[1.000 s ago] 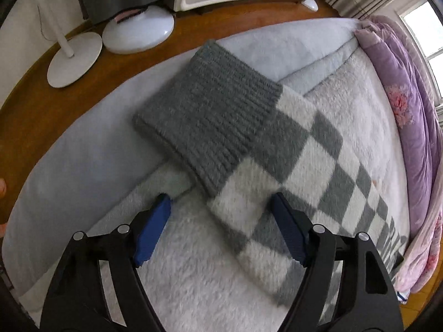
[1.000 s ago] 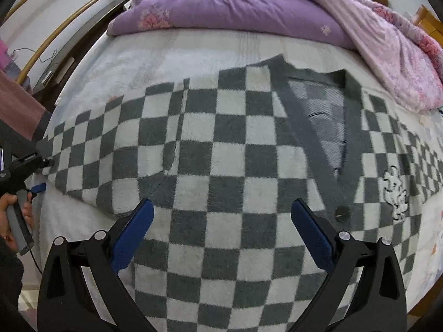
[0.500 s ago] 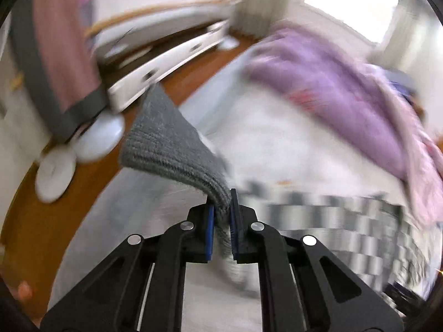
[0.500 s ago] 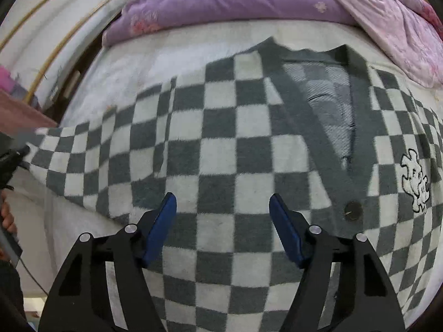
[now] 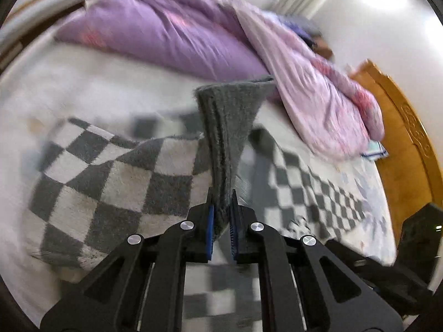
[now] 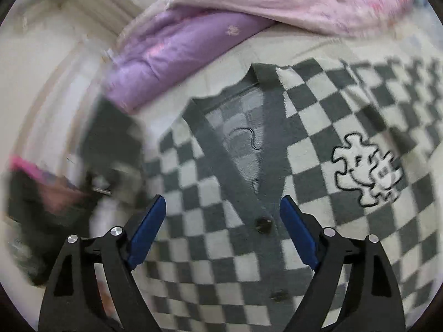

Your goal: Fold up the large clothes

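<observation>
A grey-and-white checkered cardigan [image 6: 318,127] lies flat on the bed, front up, with a grey V-neck band, buttons [image 6: 264,222] and a white cartoon patch [image 6: 365,168]. My left gripper [image 5: 221,221] is shut on the grey ribbed sleeve cuff [image 5: 229,127] and holds it up, with the checkered sleeve [image 5: 110,177] trailing left over the cardigan body. My right gripper [image 6: 223,229] is open and empty, hovering just above the button band below the neckline.
A purple quilt [image 5: 166,33] and a pink quilt [image 5: 318,91] are piled along the far side of the bed. A wooden headboard [image 5: 409,160] stands at the right. The left gripper shows as a dark blur [image 6: 110,149] left of the cardigan.
My left gripper closed on the sleeve cuff, lifted it and swung it over toward the cardigan body. My right gripper moved toward the neckline and buttons, jaws narrowing a little but still open.
</observation>
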A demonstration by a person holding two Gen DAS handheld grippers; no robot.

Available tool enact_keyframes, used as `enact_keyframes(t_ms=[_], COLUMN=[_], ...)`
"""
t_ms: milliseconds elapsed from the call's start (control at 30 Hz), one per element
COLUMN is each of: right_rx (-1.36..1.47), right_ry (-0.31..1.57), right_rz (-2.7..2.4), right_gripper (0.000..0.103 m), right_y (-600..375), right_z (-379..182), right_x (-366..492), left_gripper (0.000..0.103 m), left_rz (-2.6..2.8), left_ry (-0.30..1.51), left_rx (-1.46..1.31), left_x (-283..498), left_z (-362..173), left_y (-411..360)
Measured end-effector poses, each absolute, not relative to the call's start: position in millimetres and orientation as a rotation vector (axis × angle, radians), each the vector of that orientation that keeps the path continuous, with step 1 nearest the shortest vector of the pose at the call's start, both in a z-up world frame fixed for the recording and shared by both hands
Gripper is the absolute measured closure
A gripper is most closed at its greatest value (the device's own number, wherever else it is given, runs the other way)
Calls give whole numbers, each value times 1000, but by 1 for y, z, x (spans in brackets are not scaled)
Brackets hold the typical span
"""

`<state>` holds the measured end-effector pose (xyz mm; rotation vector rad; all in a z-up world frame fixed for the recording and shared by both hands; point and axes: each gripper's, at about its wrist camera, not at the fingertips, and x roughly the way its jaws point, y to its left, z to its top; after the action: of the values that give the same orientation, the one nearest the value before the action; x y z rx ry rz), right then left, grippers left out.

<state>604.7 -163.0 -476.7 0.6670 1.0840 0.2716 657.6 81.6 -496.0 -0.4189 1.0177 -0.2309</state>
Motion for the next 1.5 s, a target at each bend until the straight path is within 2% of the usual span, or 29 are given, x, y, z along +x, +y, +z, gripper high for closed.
enact_keyframes(t_ms=[167,233,267,300,367,433,600,633,667,700,733,767,1033,1133,1200,1267,1300,1400,1433,1467,1500], right_rx=[785,802,822,831,849,888,793,786,768,753,763,791,616,551,524,522,549,660,682,687,685], right_ry=[1178,1228,1248,1259,1267,1246,1320,1310,1295,1301,1317,1312,1109,1114,1188,1271,1282,1188,1146,1104,1075], right_rz=[254,224,228,222,218,250,178,174,186,195,212,236,247,186,119,88,92,120,121,104,82], right_gripper=[20,20,20,20,20,20,20,25,44,52,70,94,95,95,94,87,86,84,72,55,48], right_y=[-188,-193,-194,-196,-195,-191,-183,-183,-183,-183,-186,-191,-223,-237,-248,-254,-258,-282,-294,-308,-321], right_z=[-529,-552,-562,-567,-574,-575,-596,-596,-595,-595,-597,-598,-533,-542,-568,-593,-596,-574,-564,-553,-546], right_x=[617,622,626,628,633,639,650,651,653,655,657,659,678,688,695,696,695,682,675,667,662], left_gripper=[89,77,46,25,25,25,25,25,25,25,25,25,25,24,24,23,23,22,21,20,20], left_rz=[-243,-266,-256,-228,-163,-120,54,73,84,89,101,106,103,91,86,78,77,50,40,33,17], left_ry=[1188,1199,1207,1190,1144,1175,1197,1207,1216,1214,1209,1208,1187,1193,1206,1217,1223,1221,1217,1216,1216], left_rx=[-385,-390,-393,-408,-433,-455,-478,-484,-491,-489,-477,-465,-442,-422,-408,-396,-387,-354,-341,-335,-336], left_x=[664,656,651,644,628,621,607,607,608,606,606,606,612,613,614,615,615,618,620,621,625], left_z=[-558,-568,-571,-570,-566,-568,-574,-577,-579,-578,-577,-574,-564,-562,-563,-564,-564,-561,-559,-558,-558], left_y=[29,29,33,40,65,83,133,139,144,149,151,154,141,131,121,111,106,84,75,68,56])
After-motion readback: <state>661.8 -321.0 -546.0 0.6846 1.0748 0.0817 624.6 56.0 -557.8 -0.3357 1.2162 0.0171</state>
